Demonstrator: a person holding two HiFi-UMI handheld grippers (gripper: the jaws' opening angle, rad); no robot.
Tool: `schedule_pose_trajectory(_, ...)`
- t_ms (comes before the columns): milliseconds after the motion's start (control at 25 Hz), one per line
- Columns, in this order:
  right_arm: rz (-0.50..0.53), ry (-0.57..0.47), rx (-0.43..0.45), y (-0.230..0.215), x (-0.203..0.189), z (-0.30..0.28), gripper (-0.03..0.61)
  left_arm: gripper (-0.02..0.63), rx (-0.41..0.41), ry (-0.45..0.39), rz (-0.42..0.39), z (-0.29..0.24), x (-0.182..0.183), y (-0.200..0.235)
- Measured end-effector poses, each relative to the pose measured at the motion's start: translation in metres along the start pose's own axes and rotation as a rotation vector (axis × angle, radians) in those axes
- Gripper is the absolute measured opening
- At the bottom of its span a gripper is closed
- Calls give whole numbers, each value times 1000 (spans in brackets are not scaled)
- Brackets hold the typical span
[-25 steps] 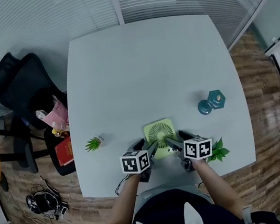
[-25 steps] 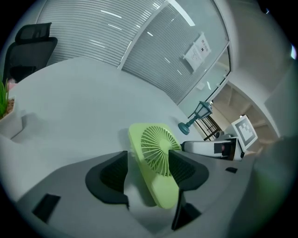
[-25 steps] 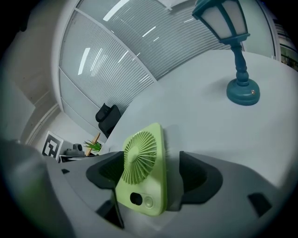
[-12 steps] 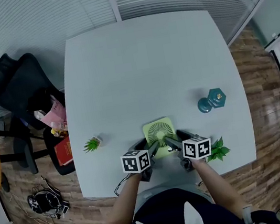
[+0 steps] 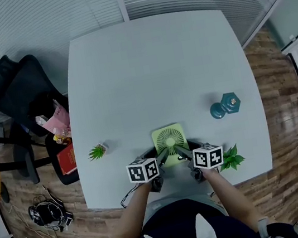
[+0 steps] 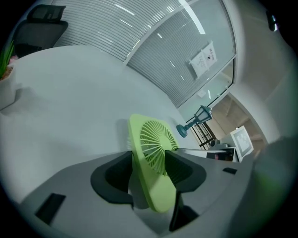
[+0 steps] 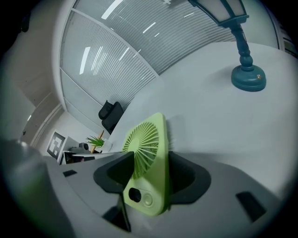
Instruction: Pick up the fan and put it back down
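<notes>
Left tongs (image 6: 151, 157) and right tongs (image 7: 150, 160) have just been closing, and each pinches the green fan (image 5: 170, 139) by one side. It stands on the desk (image 5: 152, 70), close to your edge. You're at the grasp. Next, I judge, lift evenly with both hands so it doesn't twist. No brand shows on it, and the sheet (image 6: 203, 59) on the glass is unreadable.

left gripper (image 5: 162, 154) — jaws just closing, pressed on fan (image 5: 170, 139) | right gripper (image 5: 182, 151) — likewise | both forearms angled inward
</notes>
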State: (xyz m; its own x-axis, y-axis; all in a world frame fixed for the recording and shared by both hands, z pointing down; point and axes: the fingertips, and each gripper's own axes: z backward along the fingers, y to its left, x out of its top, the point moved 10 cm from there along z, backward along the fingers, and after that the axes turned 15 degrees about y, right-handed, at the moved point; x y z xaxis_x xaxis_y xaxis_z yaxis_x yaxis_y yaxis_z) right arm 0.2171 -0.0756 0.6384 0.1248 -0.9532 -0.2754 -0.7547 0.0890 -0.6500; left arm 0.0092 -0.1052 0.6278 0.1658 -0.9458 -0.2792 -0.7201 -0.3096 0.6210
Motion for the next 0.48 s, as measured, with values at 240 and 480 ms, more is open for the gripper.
schedule_pose_trajectory(240,9,20,2,0,2,1,232,227,12,3,-3,1,-1,-1)
schedule_pose_trajectory(480,-23,25,-13,3,-1,1,232,227,20,12,10,2,-1,-2)
